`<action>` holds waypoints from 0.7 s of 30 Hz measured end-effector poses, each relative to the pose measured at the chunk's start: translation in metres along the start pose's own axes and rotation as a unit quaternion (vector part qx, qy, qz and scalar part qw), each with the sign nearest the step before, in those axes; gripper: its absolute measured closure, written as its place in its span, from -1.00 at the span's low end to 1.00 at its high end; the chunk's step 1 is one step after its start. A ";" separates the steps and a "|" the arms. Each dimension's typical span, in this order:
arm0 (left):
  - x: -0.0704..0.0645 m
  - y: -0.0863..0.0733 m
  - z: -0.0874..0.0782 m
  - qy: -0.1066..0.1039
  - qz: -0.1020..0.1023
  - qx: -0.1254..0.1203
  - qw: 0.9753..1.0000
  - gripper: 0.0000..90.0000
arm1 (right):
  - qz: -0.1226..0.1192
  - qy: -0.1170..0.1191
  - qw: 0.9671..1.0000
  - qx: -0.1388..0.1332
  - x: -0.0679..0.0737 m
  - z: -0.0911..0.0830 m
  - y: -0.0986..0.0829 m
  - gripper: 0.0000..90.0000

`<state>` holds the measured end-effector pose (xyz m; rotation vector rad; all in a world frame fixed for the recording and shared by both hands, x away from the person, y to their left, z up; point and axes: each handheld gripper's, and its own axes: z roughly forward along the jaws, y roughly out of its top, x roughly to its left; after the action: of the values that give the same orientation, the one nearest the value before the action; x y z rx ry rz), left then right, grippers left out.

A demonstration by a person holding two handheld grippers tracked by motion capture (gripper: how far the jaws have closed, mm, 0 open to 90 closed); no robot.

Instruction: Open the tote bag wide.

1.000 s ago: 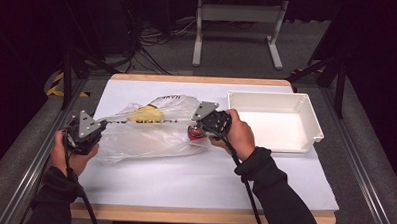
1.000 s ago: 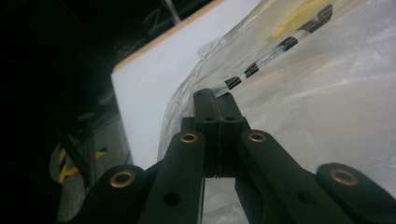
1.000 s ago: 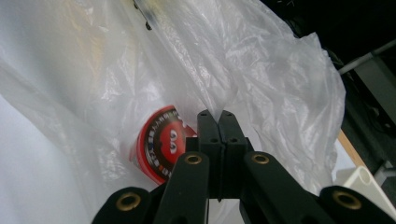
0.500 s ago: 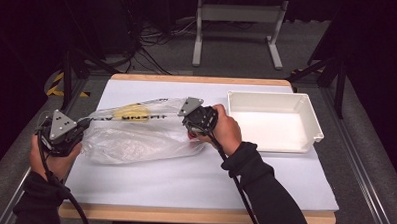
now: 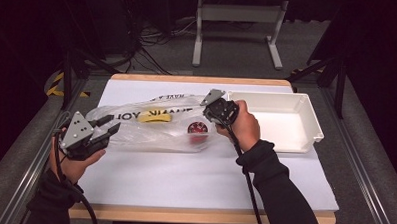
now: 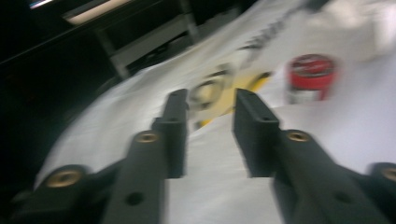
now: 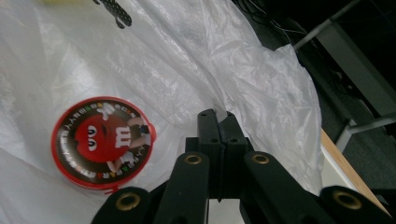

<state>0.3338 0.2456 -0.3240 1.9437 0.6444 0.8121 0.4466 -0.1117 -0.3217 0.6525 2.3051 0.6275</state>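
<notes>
A translucent plastic bag [image 5: 151, 123] with black lettering and a yellow print lies stretched across the white table. Inside it, near its right end, sits a round red M&M's tin [image 5: 198, 128]. My right gripper [image 5: 210, 103] is shut on the bag's upper right edge. In the right gripper view the closed jaws of that gripper [image 7: 218, 119] pinch a fold of the bag [image 7: 261, 79], with the tin [image 7: 103, 140] to their left. My left gripper [image 5: 108, 127] stands open at the bag's left end. Its view is blurred: the open gripper [image 6: 211, 100] faces the bag [image 6: 219, 168] and tin [image 6: 310, 74].
A white tray [image 5: 307, 103] stands at the right of the table, just behind my right hand. The white table cover [image 5: 184, 176] stretches toward the front edge. Metal rails run along both table sides, and a stand and cables lie on the floor beyond.
The bag has been drawn out lengthwise and lies flatter. My right gripper went left, then back right with the bag's edge. My left gripper swung left, then returned, jaws now open.
</notes>
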 end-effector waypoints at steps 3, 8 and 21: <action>-0.016 0.006 0.007 -0.031 0.021 0.005 0.999 0.60 | 0.004 -0.002 1.000 0.003 -0.001 0.001 -0.002 1.00; -0.027 0.008 0.030 -0.037 0.045 0.041 0.997 0.49 | 0.000 0.002 1.000 -0.002 0.003 0.001 -0.001 0.58; -0.016 0.006 0.040 -0.049 0.030 0.055 0.997 0.77 | -0.072 0.060 0.994 -0.050 0.018 -0.031 0.007 1.00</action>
<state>0.3539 0.2097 -0.3382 2.0966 0.5849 0.7250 0.4149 -0.1041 -0.3049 0.4082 2.3891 0.7255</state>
